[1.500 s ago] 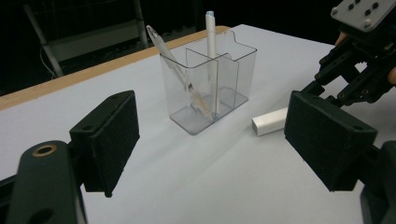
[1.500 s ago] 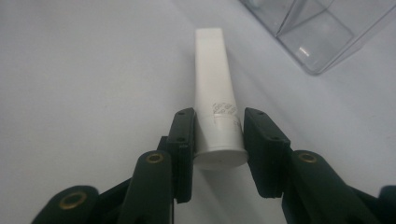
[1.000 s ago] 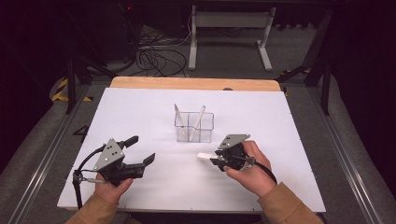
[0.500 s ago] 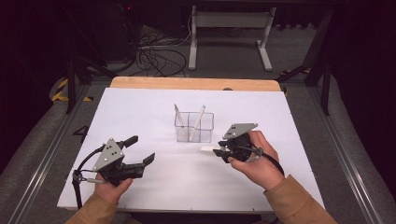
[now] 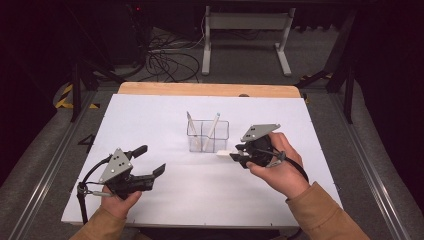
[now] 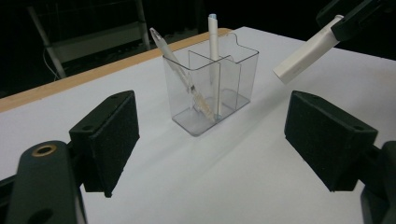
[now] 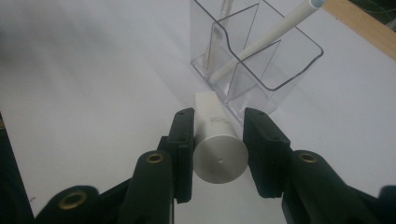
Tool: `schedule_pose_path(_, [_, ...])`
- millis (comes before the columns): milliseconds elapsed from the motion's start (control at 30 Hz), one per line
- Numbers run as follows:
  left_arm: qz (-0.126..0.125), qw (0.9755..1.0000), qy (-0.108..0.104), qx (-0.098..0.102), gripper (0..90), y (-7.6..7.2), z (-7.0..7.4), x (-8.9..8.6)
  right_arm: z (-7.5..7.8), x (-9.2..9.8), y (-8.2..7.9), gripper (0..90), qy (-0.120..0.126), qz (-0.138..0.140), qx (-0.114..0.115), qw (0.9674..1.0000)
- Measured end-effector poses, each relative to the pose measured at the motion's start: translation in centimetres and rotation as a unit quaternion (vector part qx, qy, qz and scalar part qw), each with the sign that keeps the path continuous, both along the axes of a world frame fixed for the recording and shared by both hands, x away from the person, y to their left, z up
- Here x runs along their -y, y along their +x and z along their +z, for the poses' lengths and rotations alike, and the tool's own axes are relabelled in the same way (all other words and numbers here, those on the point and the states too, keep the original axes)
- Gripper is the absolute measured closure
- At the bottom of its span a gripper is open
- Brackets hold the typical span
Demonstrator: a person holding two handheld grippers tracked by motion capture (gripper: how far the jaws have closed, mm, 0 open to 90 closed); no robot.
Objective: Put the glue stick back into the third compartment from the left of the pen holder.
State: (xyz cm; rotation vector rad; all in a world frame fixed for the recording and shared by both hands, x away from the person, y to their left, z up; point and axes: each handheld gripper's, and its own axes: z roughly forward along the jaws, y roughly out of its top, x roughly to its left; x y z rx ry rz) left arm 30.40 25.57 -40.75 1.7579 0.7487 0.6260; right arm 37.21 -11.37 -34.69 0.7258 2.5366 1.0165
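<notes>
A clear plastic holder [image 5: 207, 136] with two compartments stands mid-table; a pale pen [image 5: 191, 125] leans in one half and a white pen [image 5: 212, 127] in the other. My right gripper [image 5: 236, 154] hovers just right of it, shut on a white cylindrical marker [image 5: 224, 152] that points at the holder. In the right gripper view the marker [image 7: 217, 140] sits between my right gripper's [image 7: 219, 116] pads, its tip near the holder [image 7: 261, 60]. My left gripper [image 5: 151, 159] rests low at the front left, open and empty. In the left gripper view it [image 6: 212, 135] faces the holder [image 6: 210, 88] and the marker [image 6: 308, 49].
The white table top [image 5: 150, 120] has a wooden strip [image 5: 210, 90] along its far edge. Beyond it lie cables [image 5: 165, 60] and a grey stand frame [image 5: 245, 30] on the floor. Metal rails [image 5: 45, 175] run along both sides.
My right gripper has risen off the table with the white marker in it, now level with the holder's rim. The left gripper has stayed put.
</notes>
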Motion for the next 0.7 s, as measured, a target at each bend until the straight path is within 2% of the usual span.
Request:
schedule_pose_path(400, [0.005, 1.0000, -0.002, -0.001, 19.0, -0.2, 0.0, -0.1, 1.6, -0.1, 0.5, 65.2, -0.001, -0.002, 0.006, 1.0000])
schedule_pose_path(700, [0.009, 1.0000, 0.000, -0.001, 18.9, -0.5, -0.1, -0.5, 3.2, -0.5, 1.9, 65.2, -0.016, -0.008, 0.009, 0.9998])
